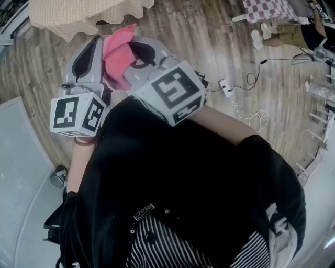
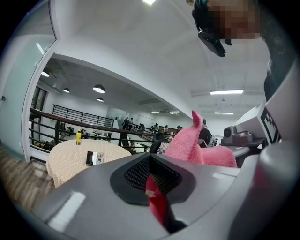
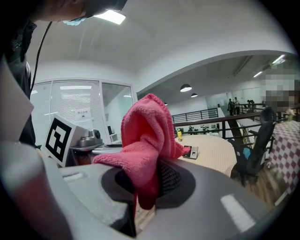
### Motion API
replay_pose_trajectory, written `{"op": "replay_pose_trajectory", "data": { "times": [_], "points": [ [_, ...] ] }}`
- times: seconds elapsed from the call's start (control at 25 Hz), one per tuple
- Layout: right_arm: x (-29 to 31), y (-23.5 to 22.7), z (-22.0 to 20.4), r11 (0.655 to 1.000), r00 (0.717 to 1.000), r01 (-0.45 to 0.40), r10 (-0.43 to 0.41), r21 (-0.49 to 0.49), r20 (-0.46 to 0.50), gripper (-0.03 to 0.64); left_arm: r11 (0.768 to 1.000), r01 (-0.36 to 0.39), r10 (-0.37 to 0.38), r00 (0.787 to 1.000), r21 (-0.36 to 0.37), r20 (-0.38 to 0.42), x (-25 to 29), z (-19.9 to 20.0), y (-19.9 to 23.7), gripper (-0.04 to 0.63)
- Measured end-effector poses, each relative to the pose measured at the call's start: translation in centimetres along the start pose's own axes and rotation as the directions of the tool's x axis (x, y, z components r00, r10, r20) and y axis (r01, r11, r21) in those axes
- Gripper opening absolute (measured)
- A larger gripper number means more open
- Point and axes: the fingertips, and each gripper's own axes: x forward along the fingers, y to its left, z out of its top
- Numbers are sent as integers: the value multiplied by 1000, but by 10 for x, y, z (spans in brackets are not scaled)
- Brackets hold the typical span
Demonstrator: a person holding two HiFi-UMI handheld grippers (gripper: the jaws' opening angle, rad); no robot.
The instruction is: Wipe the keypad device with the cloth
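My right gripper (image 3: 146, 190) is shut on a pink cloth (image 3: 146, 140) that bunches up above its jaws. My left gripper (image 2: 155, 190) is also shut, with a thin strip of the same pink cloth (image 2: 158, 202) pinched between its jaws. In the head view both grippers are held close to the person's chest, the left gripper (image 1: 90, 49) beside the right gripper (image 1: 140, 47), and the cloth (image 1: 118, 52) lies between them. The keypad device (image 2: 95, 158) (image 3: 191, 152) lies flat and far off on a round table with a beige cover (image 2: 70, 161).
A yellow bottle (image 2: 78, 137) stands on that table (image 1: 78, 15). A power strip with cables (image 1: 226, 88) lies on the wooden floor. A dark office chair (image 3: 255, 150) and a checkered table (image 1: 267, 9) stand to the right; a railing (image 2: 70, 123) runs behind.
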Motion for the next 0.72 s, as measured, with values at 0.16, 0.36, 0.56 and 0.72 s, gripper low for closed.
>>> {"op": "replay_pose_trajectory", "data": {
  "times": [0.16,0.36,0.56,0.72],
  "points": [
    [32,13,-1,1000,1000,5,-5,1,-10,63,1000,4,-4,1000,-10,0,-8,-1,34,-2],
    [60,36,3,1000,1000,-11,11,-12,-14,63,1000,-10,10,1000,-15,12,-25,0,66,-2],
    [71,48,1,999,999,-31,31,-16,-31,63,999,-31,31,999,-34,15,-36,-3,79,-2],
    [77,53,2,999,998,-51,51,-17,-39,63,998,-51,52,998,-41,18,-40,-2,86,-2]
  ]
}}
